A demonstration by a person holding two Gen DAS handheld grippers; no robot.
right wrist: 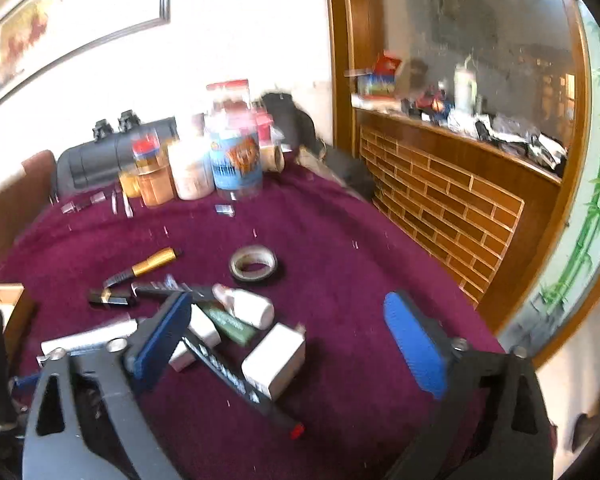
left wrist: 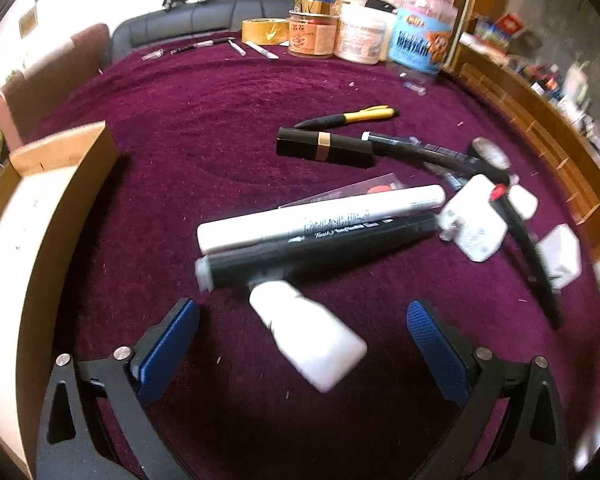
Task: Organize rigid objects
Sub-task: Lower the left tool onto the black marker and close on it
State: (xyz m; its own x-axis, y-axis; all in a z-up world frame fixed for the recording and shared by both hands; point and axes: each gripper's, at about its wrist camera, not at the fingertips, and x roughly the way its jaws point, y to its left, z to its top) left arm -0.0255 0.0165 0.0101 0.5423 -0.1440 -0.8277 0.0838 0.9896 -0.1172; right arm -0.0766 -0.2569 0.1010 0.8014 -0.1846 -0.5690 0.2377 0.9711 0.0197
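A: Left wrist view: tan cardboard box (left wrist: 66,152) at left, then the left gripper (left wrist: 302,330), jaws wide apart, empty, with a small white plastic bottle (left wrist: 308,338) lying between them on the maroon cloth (left wrist: 204,128).

B: And the right gripper (right wrist: 288,340)?

A: Spread open too, empty, above a white rectangular charger block (right wrist: 274,360).

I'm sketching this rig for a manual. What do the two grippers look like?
Both look alike. The left gripper and right gripper each have two black plastic fingers with triangular cutouts, silver round bolts at the joints, and flat blue textured pads. No cables or sleeves show.
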